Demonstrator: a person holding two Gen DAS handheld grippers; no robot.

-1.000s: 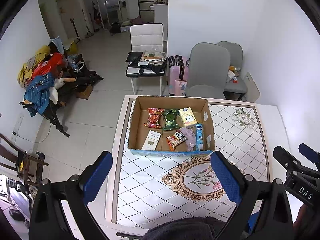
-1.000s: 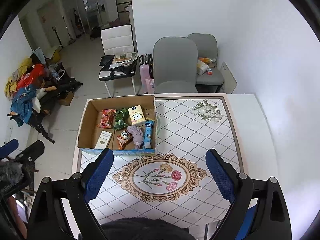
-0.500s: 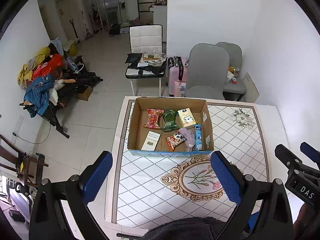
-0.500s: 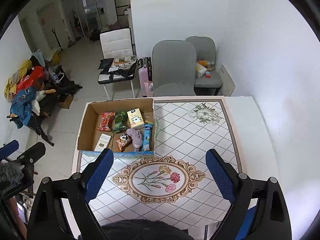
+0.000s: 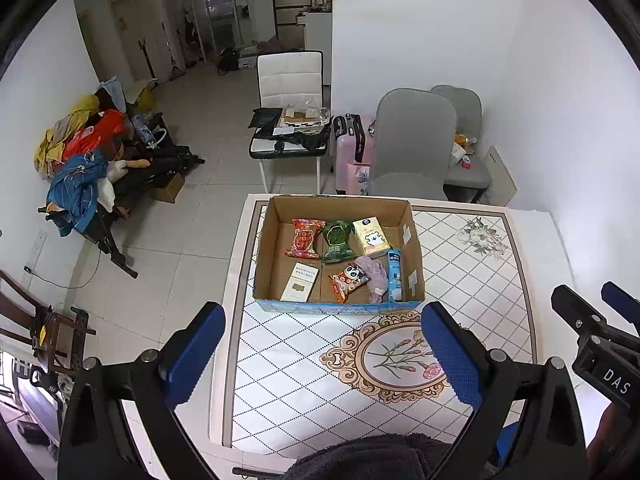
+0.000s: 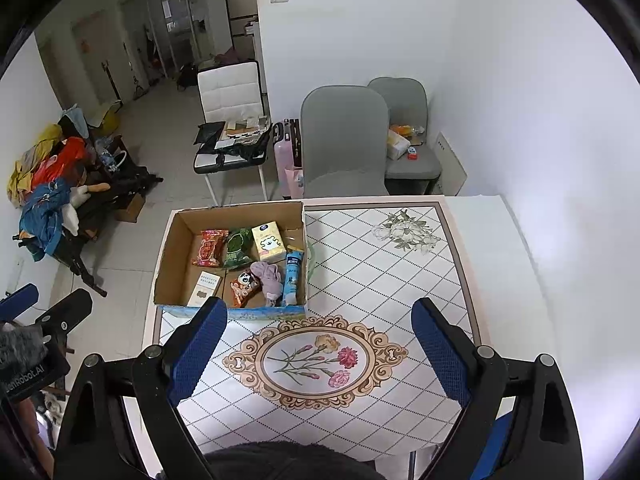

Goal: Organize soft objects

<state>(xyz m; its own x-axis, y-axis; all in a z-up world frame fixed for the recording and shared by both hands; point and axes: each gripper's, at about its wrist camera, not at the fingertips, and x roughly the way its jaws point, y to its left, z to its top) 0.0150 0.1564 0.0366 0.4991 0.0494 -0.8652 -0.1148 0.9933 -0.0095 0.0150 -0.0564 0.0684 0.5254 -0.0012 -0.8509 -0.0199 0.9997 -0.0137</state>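
An open cardboard box stands on the table's far left part. It holds a red snack bag, a green snack bag, a yellow tissue pack, a white card packet, a panda snack bag, a purple soft cloth and a blue tube. My left gripper is open and empty, held high above the table's near edge. My right gripper is open and empty, above the flower medallion.
The table wears a white diamond-pattern cloth. Two grey chairs and a pink suitcase stand behind it, a white chair with clutter further left. A pile of clothes lies on a rack by the left wall.
Both grippers have risen and drawn back a little, so the table and box look slightly smaller and lower. Nothing in the box has moved.
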